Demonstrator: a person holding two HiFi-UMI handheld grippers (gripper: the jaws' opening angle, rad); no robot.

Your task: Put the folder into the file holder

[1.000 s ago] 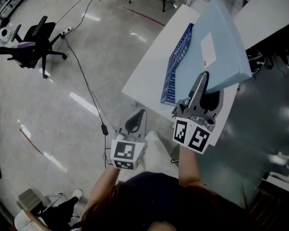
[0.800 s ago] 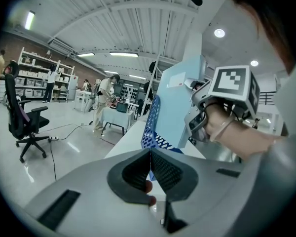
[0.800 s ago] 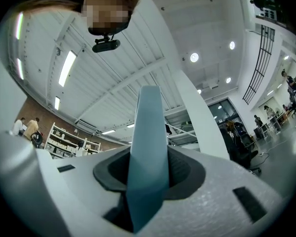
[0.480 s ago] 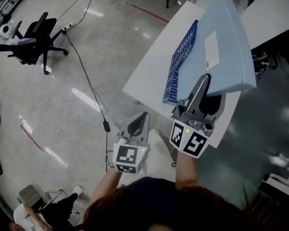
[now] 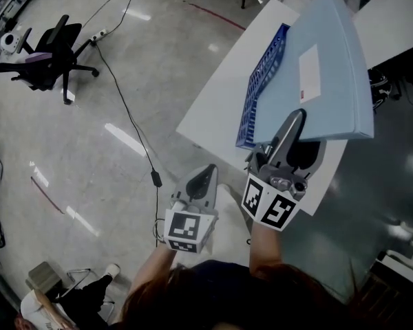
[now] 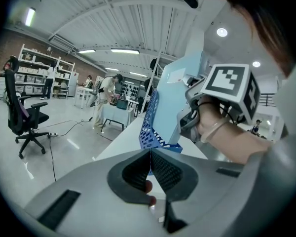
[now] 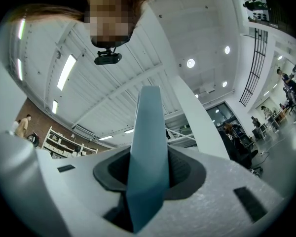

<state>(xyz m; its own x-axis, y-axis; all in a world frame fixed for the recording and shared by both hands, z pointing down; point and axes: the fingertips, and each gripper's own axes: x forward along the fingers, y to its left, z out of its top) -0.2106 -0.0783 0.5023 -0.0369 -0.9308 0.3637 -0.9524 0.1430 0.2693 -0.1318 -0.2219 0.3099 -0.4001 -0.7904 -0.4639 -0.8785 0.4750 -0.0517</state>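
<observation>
folder (image 5: 327,60): pale blue, with a white label on its upper face, held tilted above the far part of the white table (image 5: 217,108). my right gripper (image 5: 294,124) grasps it at its near edge. in the right gripper view the blue board stands edge-on between my two pads, which press on it from both sides, and that gripper points upward toward the ceiling.

file holder (image 5: 261,81): blue, with mesh walls, standing on the table just beside the folder and to its left in the head view. the folder overlaps and covers most of it, so only its left wall shows there. in the left gripper view the folder rises behind that wall. what lies inside the holder is hidden, and i cannot tell whether the folder's lower edge has entered it.

my left gripper (image 5: 199,179): off the table's near edge, over the floor, well apart from the folder. its jaws are clenched together with nothing between them.

background: a black office chair (image 5: 51,57) and a dark cable (image 5: 124,115) on the glossy grey floor.
</observation>
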